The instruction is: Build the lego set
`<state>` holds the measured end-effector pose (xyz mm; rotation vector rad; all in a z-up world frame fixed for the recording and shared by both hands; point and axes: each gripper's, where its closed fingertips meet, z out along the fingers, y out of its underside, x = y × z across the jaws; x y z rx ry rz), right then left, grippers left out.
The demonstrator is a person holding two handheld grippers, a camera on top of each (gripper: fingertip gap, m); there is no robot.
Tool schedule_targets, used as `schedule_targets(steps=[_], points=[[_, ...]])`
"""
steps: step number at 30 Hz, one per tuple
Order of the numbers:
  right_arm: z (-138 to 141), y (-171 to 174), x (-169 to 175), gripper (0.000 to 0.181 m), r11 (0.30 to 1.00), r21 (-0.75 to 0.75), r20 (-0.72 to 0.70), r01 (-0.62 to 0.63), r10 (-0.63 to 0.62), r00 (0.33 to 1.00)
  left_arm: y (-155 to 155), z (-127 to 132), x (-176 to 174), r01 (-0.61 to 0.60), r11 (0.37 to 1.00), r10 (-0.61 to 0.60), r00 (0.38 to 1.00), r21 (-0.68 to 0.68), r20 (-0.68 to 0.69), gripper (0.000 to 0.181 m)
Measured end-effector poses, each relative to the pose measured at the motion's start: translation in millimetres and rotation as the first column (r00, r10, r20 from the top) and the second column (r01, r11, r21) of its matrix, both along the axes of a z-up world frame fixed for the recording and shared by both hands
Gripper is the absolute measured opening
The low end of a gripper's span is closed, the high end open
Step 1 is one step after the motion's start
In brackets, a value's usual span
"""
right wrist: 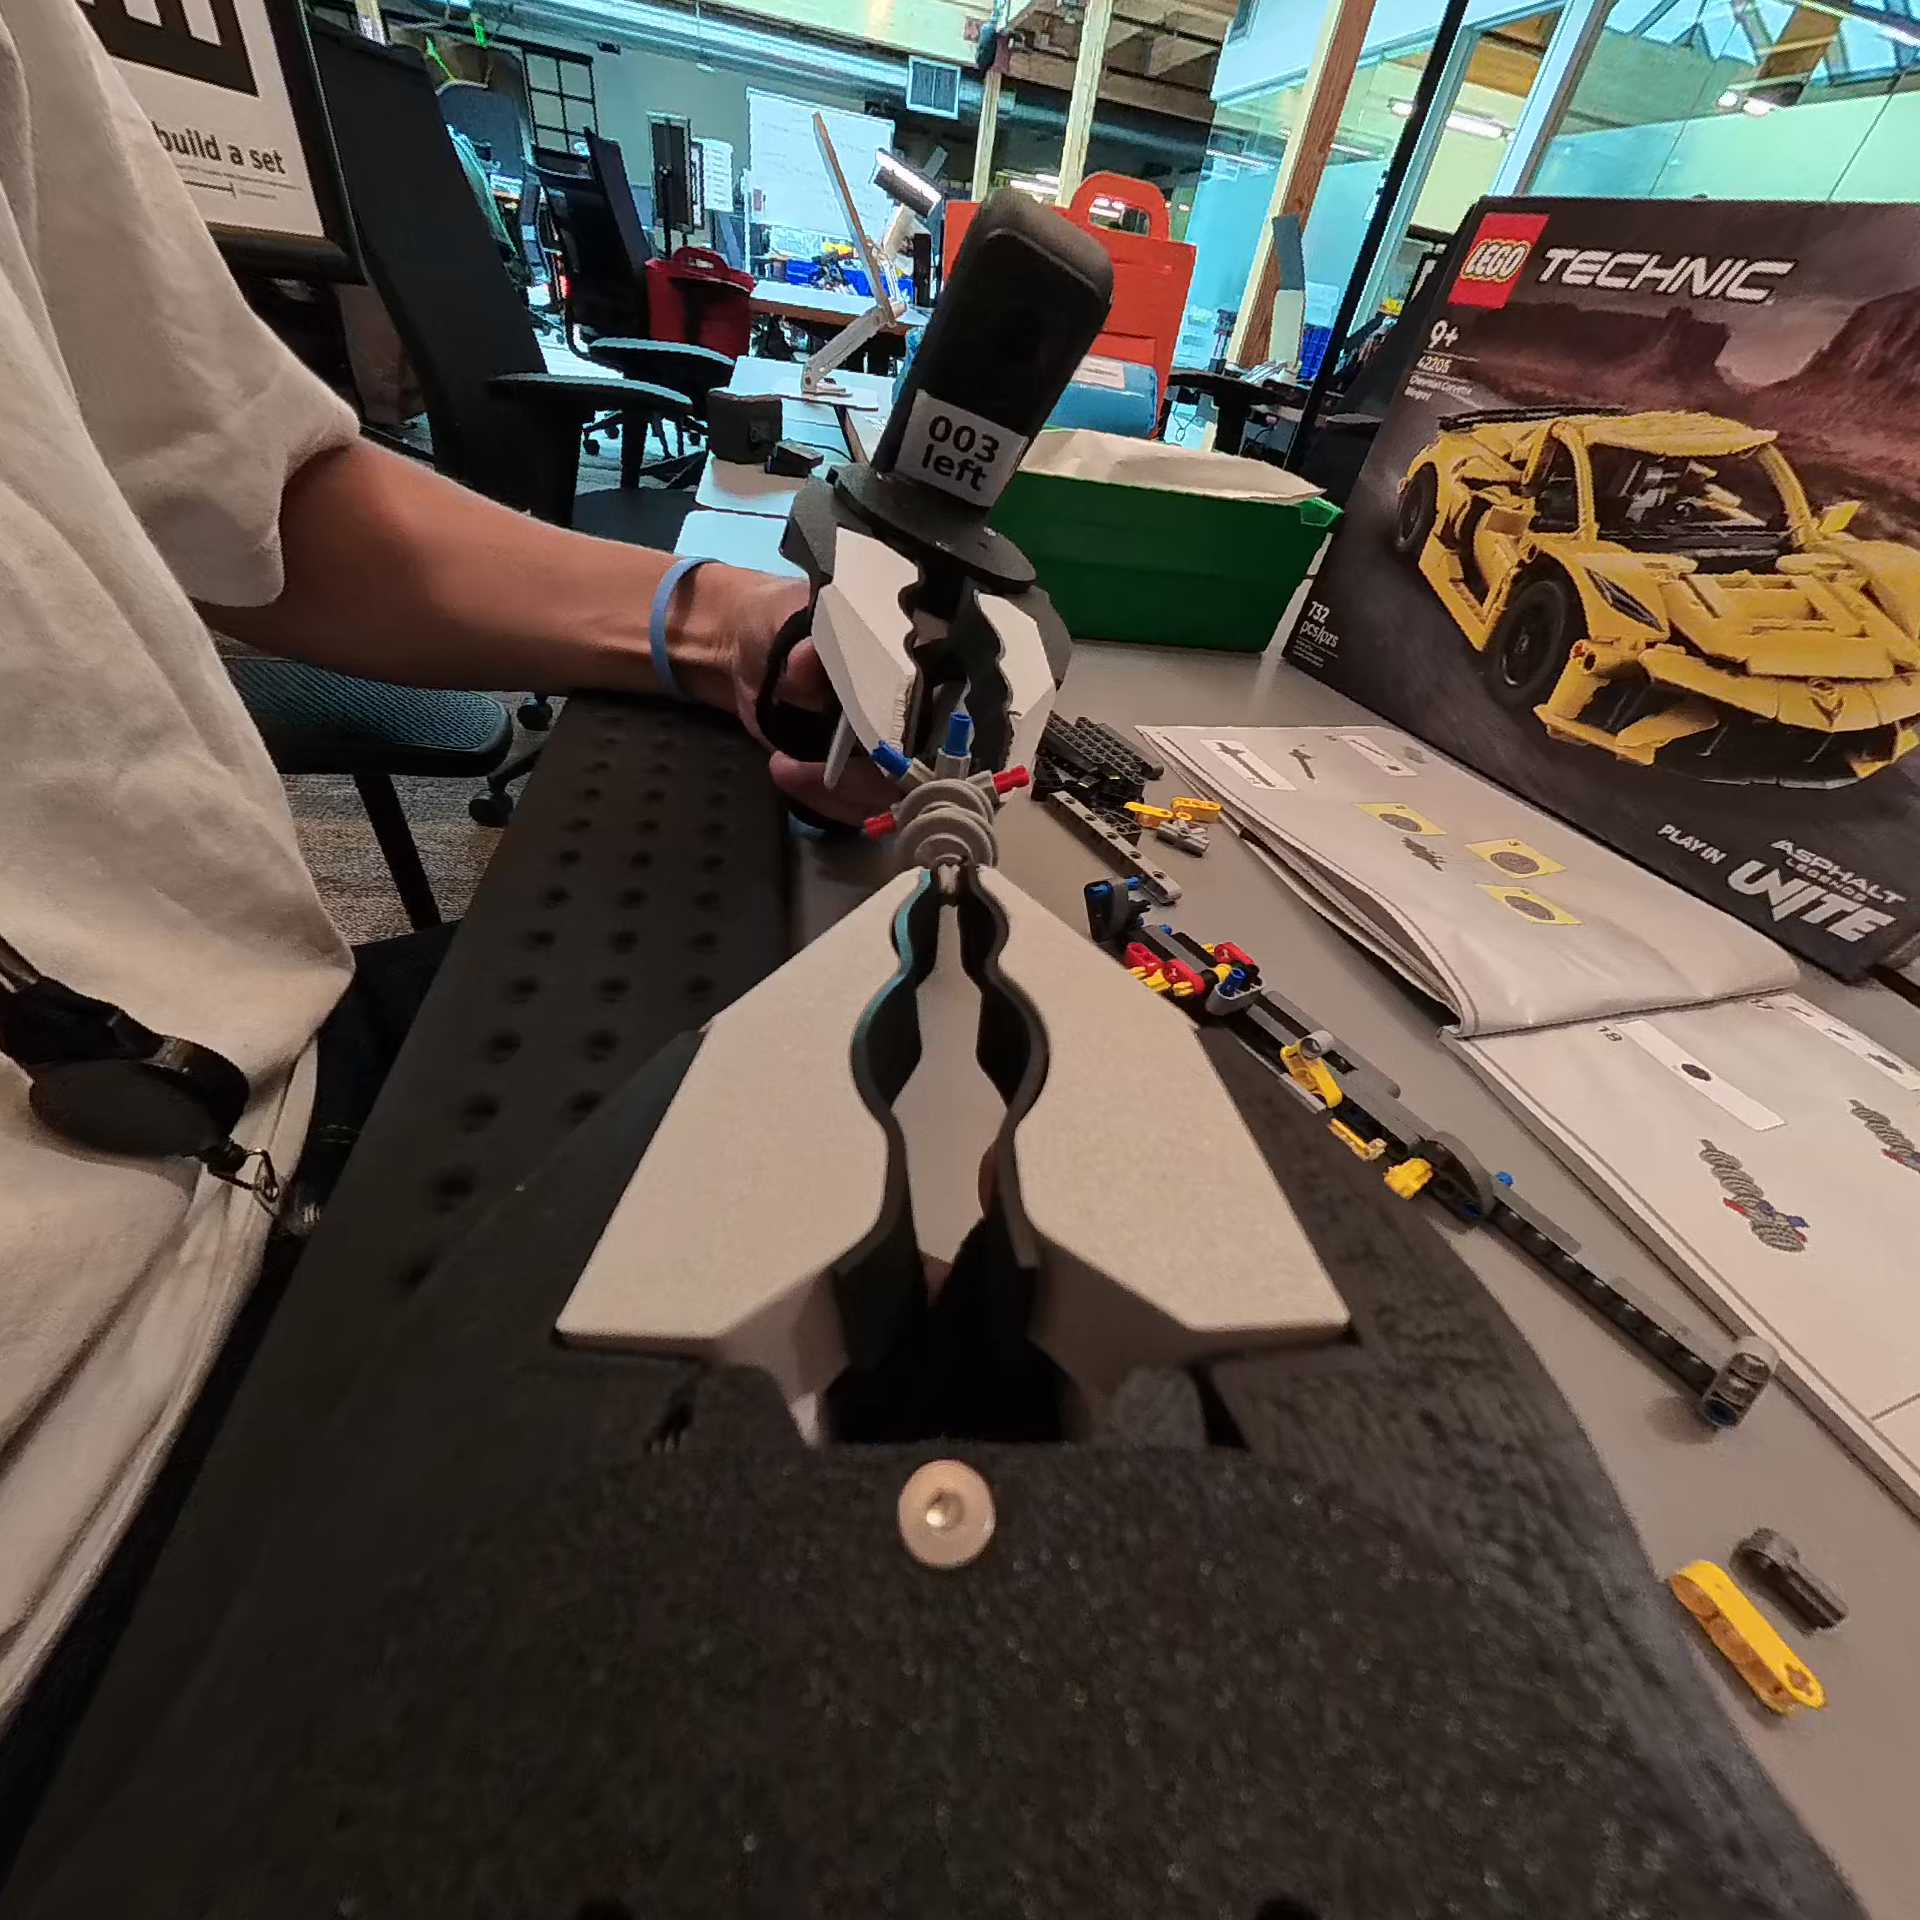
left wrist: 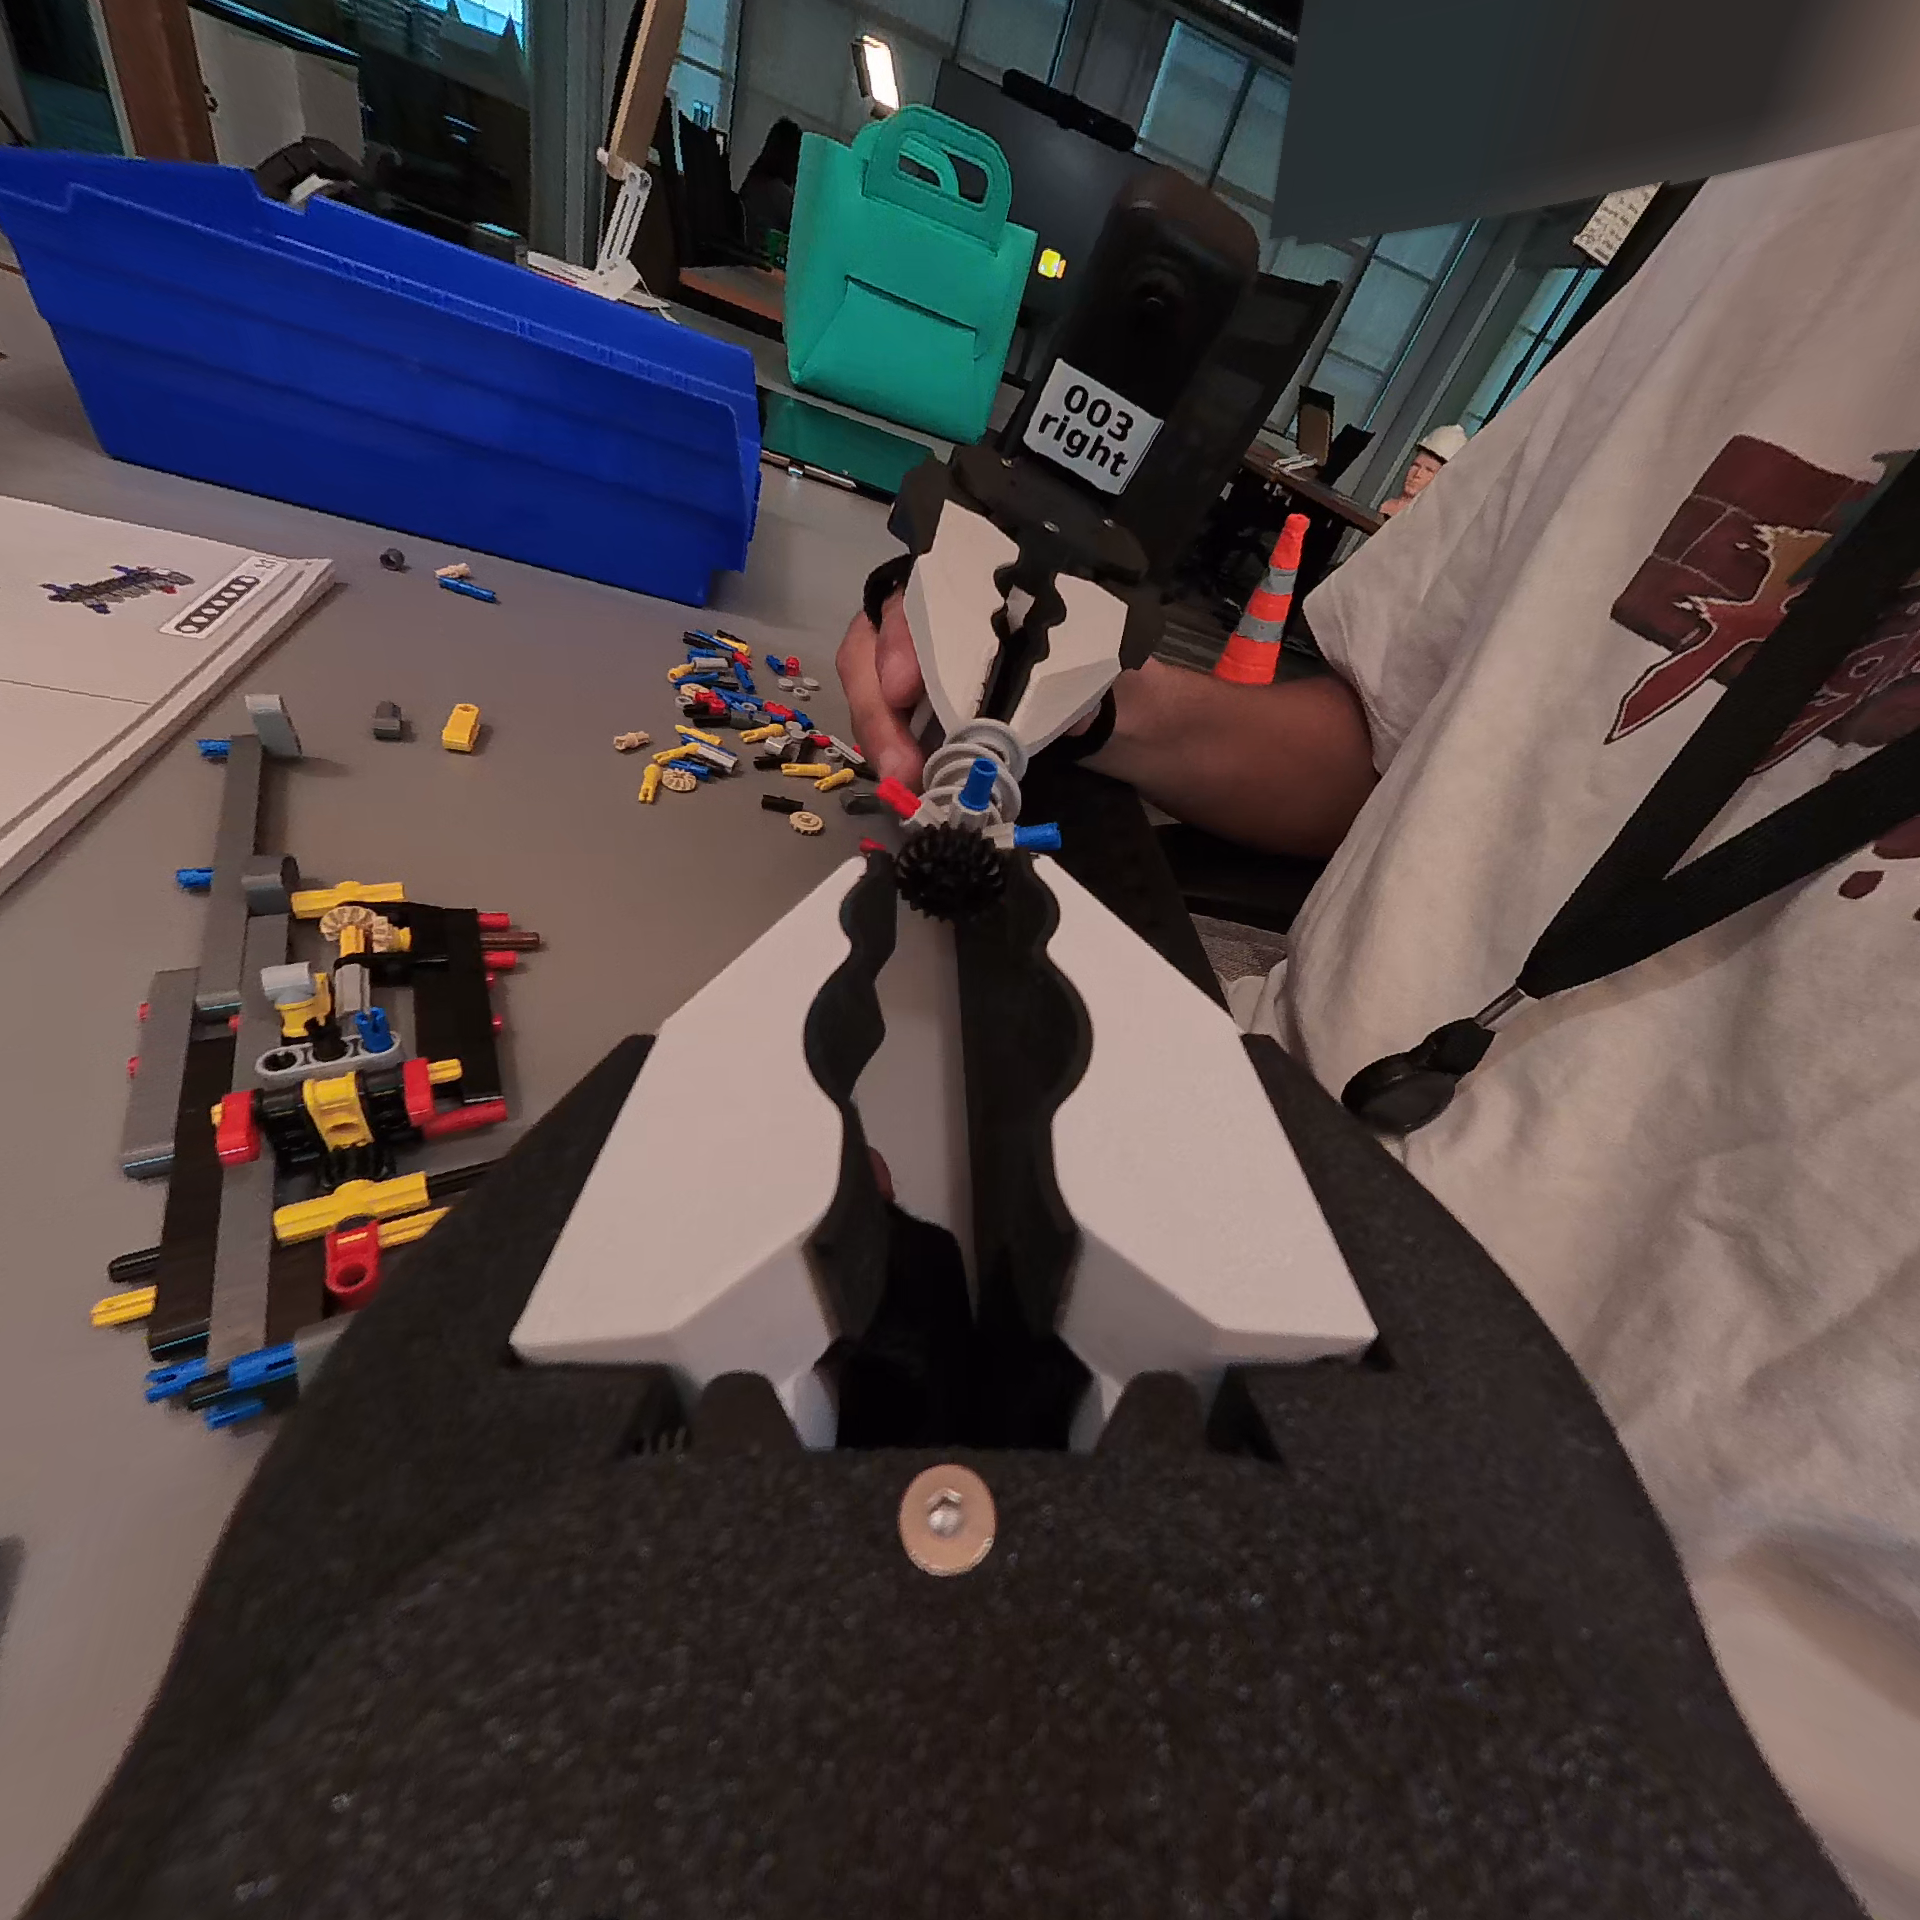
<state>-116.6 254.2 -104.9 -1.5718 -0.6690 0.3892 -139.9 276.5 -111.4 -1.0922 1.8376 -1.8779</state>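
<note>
**Both jaws clamped on one small assembly above the table edge**

My left gripper (left wrist: 948, 873) pinches the black toothed gear end of a small grey ridged lego assembly with blue and red pins (left wrist: 971, 795); my right gripper (right wrist: 948, 878) clamps its opposite end. Its long axis runs between my tips. A half-built black, grey and yellow chassis (left wrist: 312, 1091) and scattered loose pieces (left wrist: 743, 722) lie far left on the grey table (left wrist: 582, 831); nothing blocks us.

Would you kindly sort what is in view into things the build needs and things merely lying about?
In use:
- left gripper, shut on the black gear
- right gripper, shut on the grey crank sub-assembly
- chassis frame
- loose pins
- instruction booklet

Lying about:
- blue bin
- teal bag
- traffic cone
- set box
</note>
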Motion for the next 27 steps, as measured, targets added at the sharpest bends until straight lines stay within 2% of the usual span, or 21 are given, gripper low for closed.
schedule_targets(steps=[7,11,13,27], points=[[10.8,-3.3,4.4,0.003,1.000,0.021,-0.066,-0.003,0.004,0.998,8.5,6.4,-0.6,-0.036,0.999,0.036,0.999,-0.031,0.019,0.008],[6.7,-2.6,1.5,0.003,1.000,0.011,-0.046,-0.009,0.010,0.999,2.5,5.9,-2.3,-0.004,1.000,0.004,1.000,-0.026,0.019,0.008],[6.2,-2.7,1.4,0.003,1.000,0.006,-0.051,-0.011,0.011,0.999,0.8,7.3,-3.7,0.006,1.000,-0.005,1.000,-0.027,0.029,0.002],[-0.4,-1.9,0.2,0.003,0.999,-0.030,-0.056,-0.019,0.017,0.998,0.5,1.2,-4.6,0.012,1.000,-0.012,1.000,-0.011,0.005,0.000]])
